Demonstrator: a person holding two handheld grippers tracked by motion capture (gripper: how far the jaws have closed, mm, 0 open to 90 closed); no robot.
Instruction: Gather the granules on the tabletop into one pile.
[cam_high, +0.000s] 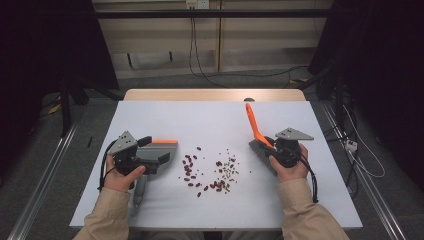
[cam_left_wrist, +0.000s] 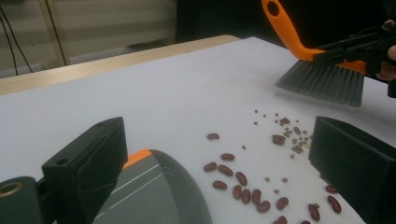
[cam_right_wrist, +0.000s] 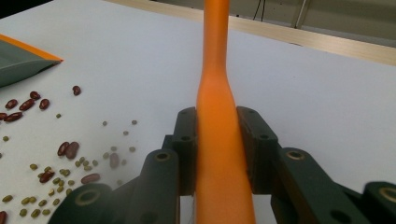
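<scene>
The sweeping of the scattered beans (cam_high: 210, 172) into the dustpan (cam_high: 159, 150) is judged about to begin. The brush (cam_high: 257, 135) is held just right of the beans, its orange handle pinched between the fingers (cam_right_wrist: 187, 140) of the right gripper (cam_high: 280, 147); its long axis is tilted, handle pointing up and away, bristles down near the bench (cam_high: 210, 120). The dustpan is kept just left of the beans, mouth toward them, in the left gripper (cam_high: 150, 160); whether those fingers pinch it cannot be told. A leftward stroke is called for next.
</scene>
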